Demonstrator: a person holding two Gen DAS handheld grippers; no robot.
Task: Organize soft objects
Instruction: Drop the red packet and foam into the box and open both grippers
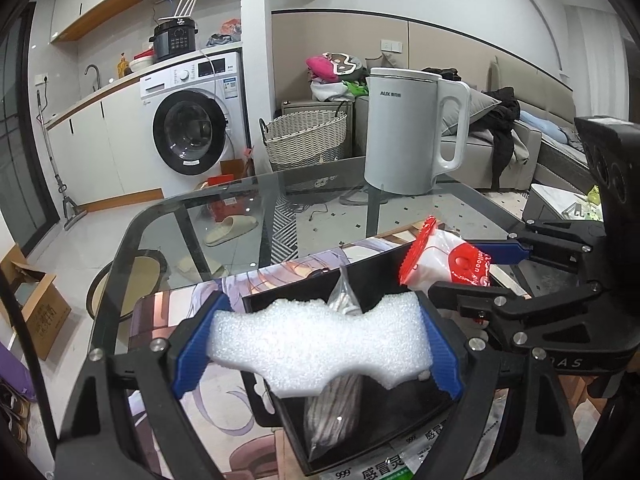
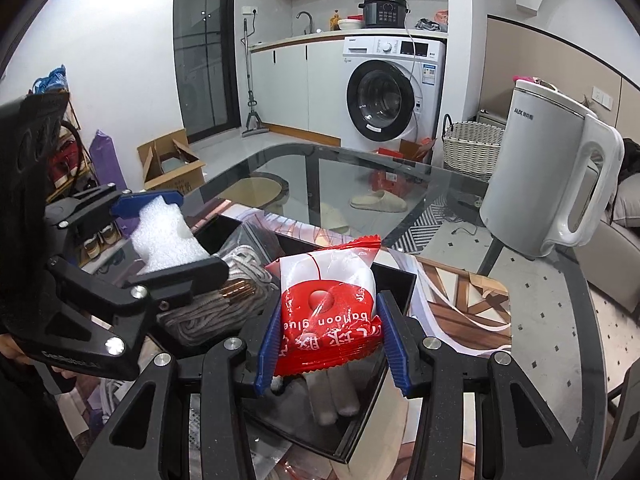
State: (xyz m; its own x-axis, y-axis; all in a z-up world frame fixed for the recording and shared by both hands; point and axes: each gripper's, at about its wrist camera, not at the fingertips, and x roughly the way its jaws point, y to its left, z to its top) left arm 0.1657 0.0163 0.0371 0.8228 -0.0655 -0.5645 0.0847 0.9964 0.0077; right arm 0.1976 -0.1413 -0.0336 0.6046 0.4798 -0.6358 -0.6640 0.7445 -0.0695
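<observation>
My left gripper is shut on a white foam piece, which it holds just above a black open box on the glass table. A bagged coil of grey rope lies in that box beneath the foam. My right gripper is shut on a red and white balloon glue packet over the box's right part. In the right wrist view the left gripper with the foam hangs at the left, above the rope. White rolls lie under the packet.
A white electric kettle stands on the far side of the glass table. A printed mat lies under the box, and a green and white medicine pack sits near the front edge. Beyond are a washing machine and a wicker basket.
</observation>
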